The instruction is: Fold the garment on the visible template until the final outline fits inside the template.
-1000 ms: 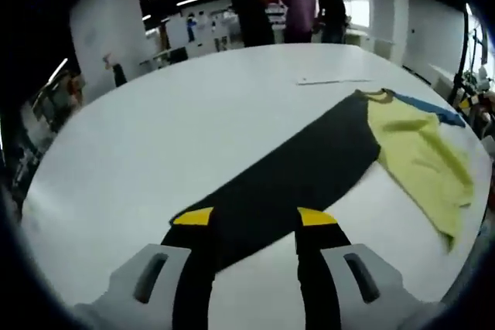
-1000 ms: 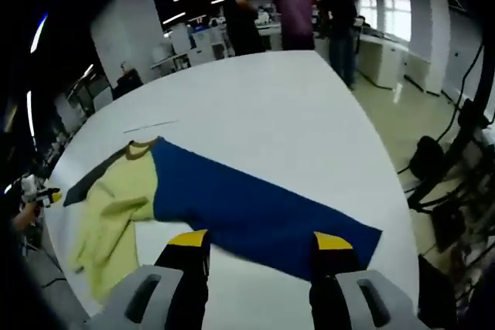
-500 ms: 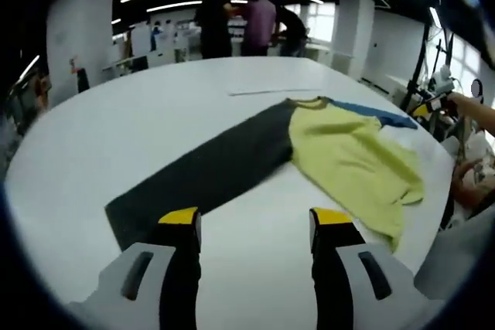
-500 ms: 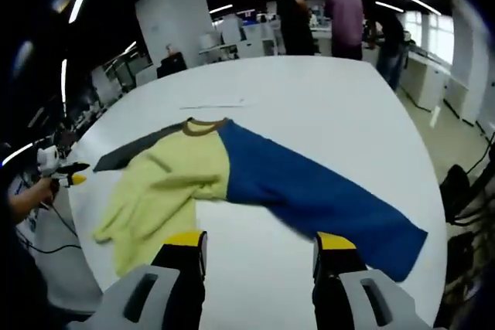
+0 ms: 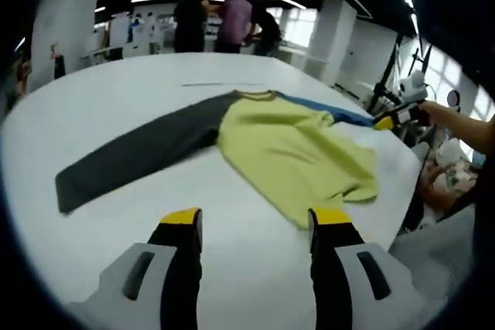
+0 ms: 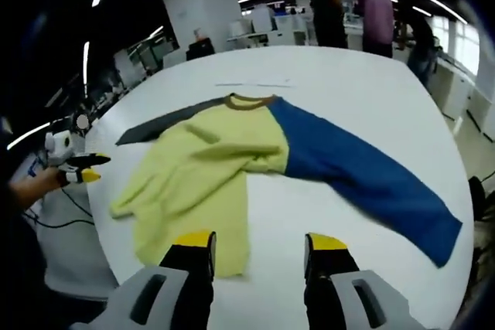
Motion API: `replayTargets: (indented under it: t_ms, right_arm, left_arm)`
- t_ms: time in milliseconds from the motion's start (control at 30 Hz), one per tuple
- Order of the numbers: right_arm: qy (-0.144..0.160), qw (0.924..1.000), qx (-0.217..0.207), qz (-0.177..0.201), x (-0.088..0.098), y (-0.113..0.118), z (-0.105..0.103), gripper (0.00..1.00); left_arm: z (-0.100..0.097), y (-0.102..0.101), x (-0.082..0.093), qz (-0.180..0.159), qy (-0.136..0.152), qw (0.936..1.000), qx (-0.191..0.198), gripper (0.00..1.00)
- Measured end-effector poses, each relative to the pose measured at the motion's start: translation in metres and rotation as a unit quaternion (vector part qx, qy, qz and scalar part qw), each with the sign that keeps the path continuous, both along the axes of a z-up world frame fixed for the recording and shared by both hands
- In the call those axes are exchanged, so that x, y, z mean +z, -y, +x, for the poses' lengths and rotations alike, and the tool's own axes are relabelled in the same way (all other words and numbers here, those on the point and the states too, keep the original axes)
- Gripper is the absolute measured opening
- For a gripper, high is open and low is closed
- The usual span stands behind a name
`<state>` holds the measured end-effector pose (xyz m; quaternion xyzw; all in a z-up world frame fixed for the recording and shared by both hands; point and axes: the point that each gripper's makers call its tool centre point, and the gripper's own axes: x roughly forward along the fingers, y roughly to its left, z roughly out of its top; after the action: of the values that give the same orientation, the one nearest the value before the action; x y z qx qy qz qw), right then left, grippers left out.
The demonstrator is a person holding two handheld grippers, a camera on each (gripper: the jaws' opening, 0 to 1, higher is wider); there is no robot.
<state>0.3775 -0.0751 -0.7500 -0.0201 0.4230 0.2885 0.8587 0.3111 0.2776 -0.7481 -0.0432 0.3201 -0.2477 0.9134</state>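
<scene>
Your left tool [image 5: 249, 222] and right tool [image 6: 258, 244] hover open, apparently above the desk [image 5: 108, 106], low-centre, facing the garment [image 6: 209, 168].

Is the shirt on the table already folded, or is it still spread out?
Spread out: the shirt has its dark sleeve and blue sleeve stretched outward.

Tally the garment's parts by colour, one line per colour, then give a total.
Yellow body: 1
Dark grey sleeve: 1
Blue sleeve: 1
Brown collar: 1
Total: 4 parts, 4 colours
</scene>
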Motion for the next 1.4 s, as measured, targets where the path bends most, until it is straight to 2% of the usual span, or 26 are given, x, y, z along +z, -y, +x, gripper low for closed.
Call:
replayTargets:
  t_ms: [233,600,833,1267,1400]
  right_arm:
    - [-0.002,0.9998,0.017,-0.01,-0.013,-0.011,-0.012,0.39]
    - [-0.005,0.9994,0.015,-0.031,-0.034,-0.013,-0.015,0.3]
    - [-0.007,0.9991,0.013,-0.041,-0.042,-0.012,-0.014,0.19]
    - [-0.012,0.9993,0.002,-0.036,-0.05,-0.015,-0.013,0.01]
    - [-0.013,0.9993,0.0,-0.036,-0.05,-0.015,-0.014,0.0]
  left_arm:
    - [-0.018,0.028,-0.01,-0.015,-0.02,0.9993,-0.026,0.5]
    - [-0.032,0.06,-0.025,-0.04,-0.054,0.9968,-0.042,0.37]
    - [-0.039,0.069,-0.035,-0.048,-0.08,0.9948,-0.041,0.32]
    - [-0.043,0.075,-0.042,-0.068,-0.101,0.9923,-0.023,0.07]
    - [-0.043,0.076,-0.041,-0.083,-0.108,0.9906,-0.013,0.02]
